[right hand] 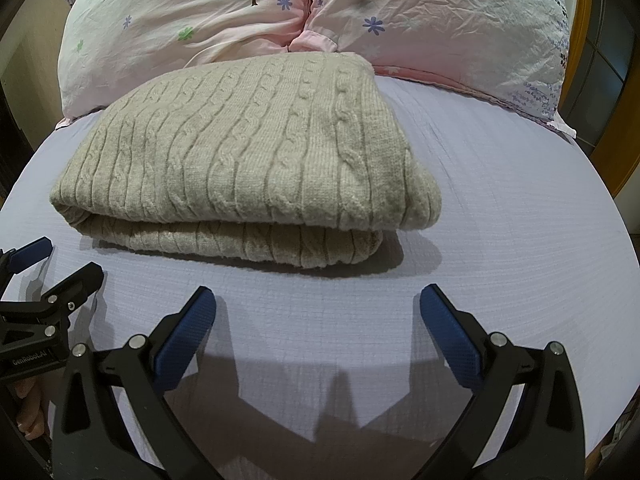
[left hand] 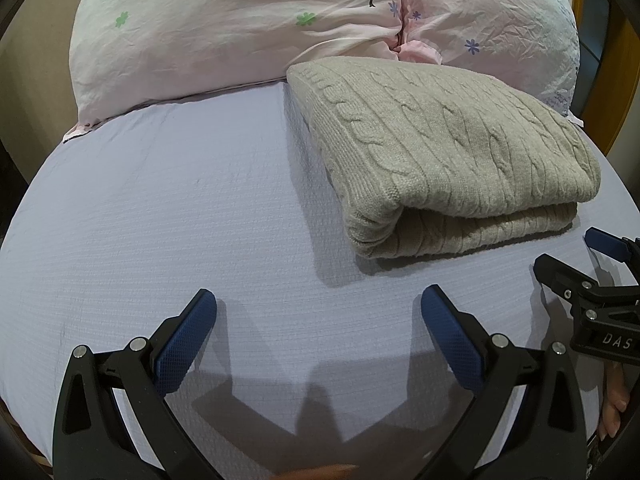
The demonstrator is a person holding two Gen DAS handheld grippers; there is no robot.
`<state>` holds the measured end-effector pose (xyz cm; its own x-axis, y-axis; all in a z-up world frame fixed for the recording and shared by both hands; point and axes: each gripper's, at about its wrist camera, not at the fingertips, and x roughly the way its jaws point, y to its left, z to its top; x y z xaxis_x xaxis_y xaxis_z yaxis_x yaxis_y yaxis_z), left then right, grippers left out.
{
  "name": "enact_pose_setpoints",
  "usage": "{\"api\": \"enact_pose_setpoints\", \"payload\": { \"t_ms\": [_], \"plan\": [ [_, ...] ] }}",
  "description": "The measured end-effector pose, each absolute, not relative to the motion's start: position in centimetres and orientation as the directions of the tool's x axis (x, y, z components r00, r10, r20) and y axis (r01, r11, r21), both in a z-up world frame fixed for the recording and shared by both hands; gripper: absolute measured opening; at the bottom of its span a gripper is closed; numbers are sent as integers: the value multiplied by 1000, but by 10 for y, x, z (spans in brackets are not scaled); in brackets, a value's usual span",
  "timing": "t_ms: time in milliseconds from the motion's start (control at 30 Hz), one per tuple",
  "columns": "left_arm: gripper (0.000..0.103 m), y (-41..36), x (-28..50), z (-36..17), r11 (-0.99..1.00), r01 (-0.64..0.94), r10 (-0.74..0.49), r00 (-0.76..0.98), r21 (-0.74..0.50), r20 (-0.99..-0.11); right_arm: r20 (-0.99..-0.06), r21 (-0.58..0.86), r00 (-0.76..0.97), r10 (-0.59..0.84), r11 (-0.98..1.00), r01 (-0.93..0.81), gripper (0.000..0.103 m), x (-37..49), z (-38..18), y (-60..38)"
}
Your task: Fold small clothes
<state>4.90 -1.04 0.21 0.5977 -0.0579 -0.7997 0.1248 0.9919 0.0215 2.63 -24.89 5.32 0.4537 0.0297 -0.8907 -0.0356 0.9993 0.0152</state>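
A beige cable-knit sweater point(left hand: 448, 152) lies folded in a thick stack on the lavender bed sheet point(left hand: 160, 208), its rounded fold edge facing me; it also shows in the right wrist view point(right hand: 240, 160). My left gripper point(left hand: 318, 304) is open and empty over bare sheet, in front and left of the sweater. My right gripper point(right hand: 318, 304) is open and empty just in front of the sweater. The right gripper shows at the left wrist view's right edge point(left hand: 576, 264); the left gripper shows at the right wrist view's left edge point(right hand: 56, 264).
Two pink floral pillows point(left hand: 240, 28) point(right hand: 440, 28) lie behind the sweater at the head of the bed. A wooden frame point(right hand: 624, 152) runs along the right side. The sheet point(right hand: 500, 208) stretches to the sweater's right.
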Motion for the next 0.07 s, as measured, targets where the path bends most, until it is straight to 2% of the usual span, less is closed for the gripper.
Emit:
{"api": "enact_pose_setpoints", "payload": {
  "t_ms": [67],
  "plan": [
    [102,-10,49,2,992,125,-58,598,22,-800,-891,15,454,30,999,-36,101,27,53,-249]
  ]
}}
